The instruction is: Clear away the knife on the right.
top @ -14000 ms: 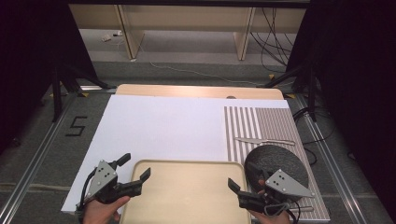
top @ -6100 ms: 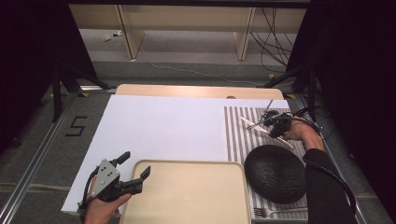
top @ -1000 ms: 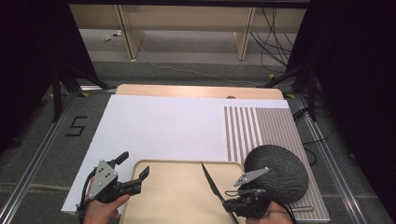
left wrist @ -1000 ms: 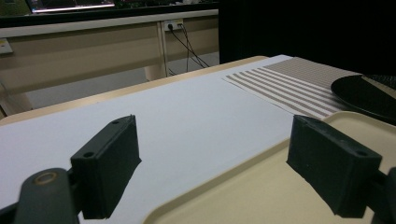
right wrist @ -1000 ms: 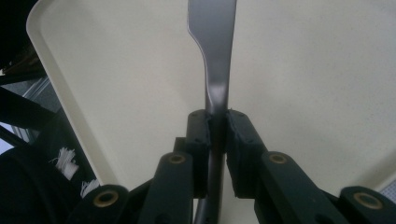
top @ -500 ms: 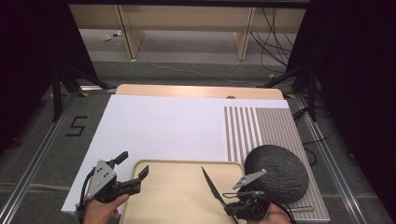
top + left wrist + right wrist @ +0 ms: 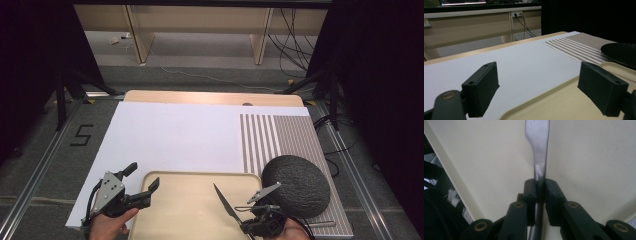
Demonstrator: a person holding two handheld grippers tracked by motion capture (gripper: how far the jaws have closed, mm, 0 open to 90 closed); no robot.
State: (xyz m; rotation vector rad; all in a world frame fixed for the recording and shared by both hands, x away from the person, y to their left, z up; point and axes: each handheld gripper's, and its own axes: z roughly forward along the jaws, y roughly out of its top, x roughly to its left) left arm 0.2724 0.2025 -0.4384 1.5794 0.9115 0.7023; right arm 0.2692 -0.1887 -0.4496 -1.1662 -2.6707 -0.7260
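A beige tray (image 7: pixel 190 200) lies at the table's near edge. My right gripper (image 7: pixel 246 225) is shut on the handle of a metal knife (image 7: pixel 224 201), whose blade points up-left over the tray. In the right gripper view the knife (image 7: pixel 537 145) runs straight out from my right gripper (image 7: pixel 540 187) above the tray's surface (image 7: pixel 594 157). My left gripper (image 7: pixel 142 182) stands open at the tray's near-left corner. One of its jaws is over the white sheet and the other over the tray (image 7: pixel 564 105), with nothing between them (image 7: pixel 541 91).
A black round plate (image 7: pixel 296 186) sits on a striped placemat (image 7: pixel 280 140) right of the tray, with a thin utensil handle (image 7: pixel 320 224) at its near edge. A white sheet (image 7: pixel 175 135) covers the left and middle of the table. The floor has cables and stand legs.
The right gripper fetched the knife from the far placemat and brought it over the tray. In the last second the blade has sunk slightly nearer. The left gripper has stayed put.
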